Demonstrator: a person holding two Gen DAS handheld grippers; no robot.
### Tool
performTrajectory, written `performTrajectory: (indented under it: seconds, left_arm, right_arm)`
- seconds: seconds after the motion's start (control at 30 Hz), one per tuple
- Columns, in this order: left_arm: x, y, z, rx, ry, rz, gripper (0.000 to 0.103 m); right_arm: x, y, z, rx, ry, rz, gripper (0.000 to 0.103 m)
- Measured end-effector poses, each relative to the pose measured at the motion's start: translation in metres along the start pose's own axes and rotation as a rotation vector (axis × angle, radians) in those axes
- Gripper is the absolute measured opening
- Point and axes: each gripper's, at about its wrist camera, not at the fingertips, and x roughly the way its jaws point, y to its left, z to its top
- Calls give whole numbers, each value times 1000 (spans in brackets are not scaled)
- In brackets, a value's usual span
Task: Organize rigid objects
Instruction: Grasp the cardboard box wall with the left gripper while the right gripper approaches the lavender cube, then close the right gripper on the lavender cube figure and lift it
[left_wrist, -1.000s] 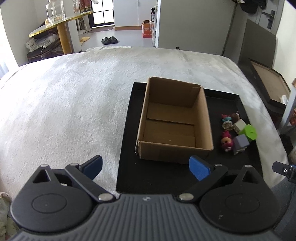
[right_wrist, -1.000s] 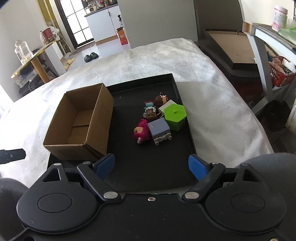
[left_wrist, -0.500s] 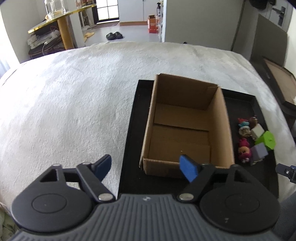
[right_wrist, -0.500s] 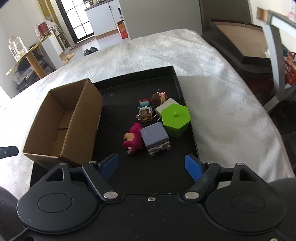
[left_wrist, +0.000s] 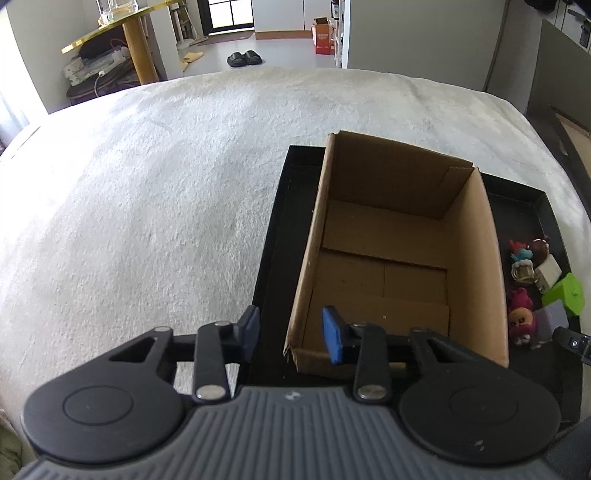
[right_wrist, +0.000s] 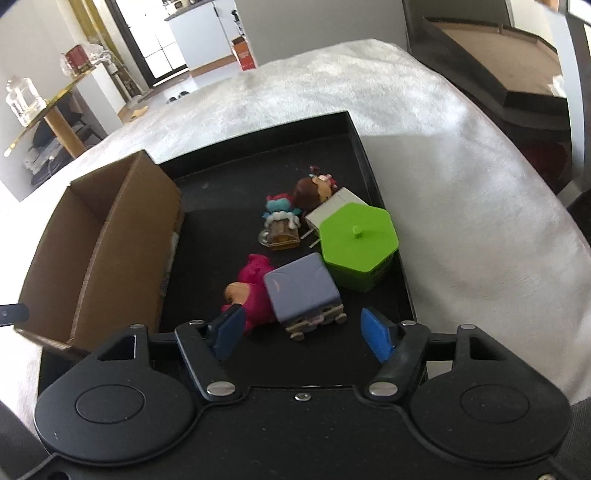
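Two grippers close in over a black tray (right_wrist: 369, 173) on a white fleecy cover (left_wrist: 147, 192).

The left gripper (left_wrist: 291, 330) straddles the near left corner of the open brown cardboard box (left_wrist: 399, 258), one blue pad outside the wall and one inside; its jaws are closing and do not yet press the card. The right gripper (right_wrist: 301, 330) hangs low over the grey-blue wheeled block (right_wrist: 301, 288), jaws apart and closing, pads clear of it. Beside the block lie a pink plush figure (right_wrist: 251, 284), a green hexagonal lidded container (right_wrist: 358, 243), a white cube (right_wrist: 332, 206), a brown-haired doll (right_wrist: 310, 190) and a small teal-and-brown figure (right_wrist: 279, 221), all on the tray right of the box.
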Motion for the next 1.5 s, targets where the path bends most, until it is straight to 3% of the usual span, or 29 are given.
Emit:
performTrajectory:
  seconds: [0.33,0.5,0.63,0.83,1.27,1.5]
  left_arm:
    - [19,-7,7,-2,28,40,31]
    - [25,-10,7,-4,38,47,21]
    - [31,-10,7,-13,50,48,14]
    - [24,-17,4,19,16,51,11]
    - [-3,-14,-6,47,50,11,8]
    - [9,-11,-14,64,65,-7,7]
  right_arm:
    - [20,-4,6,-1,2,-1,65]
    - [24,-3,7,-15,-10,3,63]
    - [26,1,5,-47,-12,1,51]
    - [21,3,2,-57,-1,15,48]
    - [-2,9,-4,-70,-11,13,45]
    - [-13,16,1,-89,-8,-21,45]
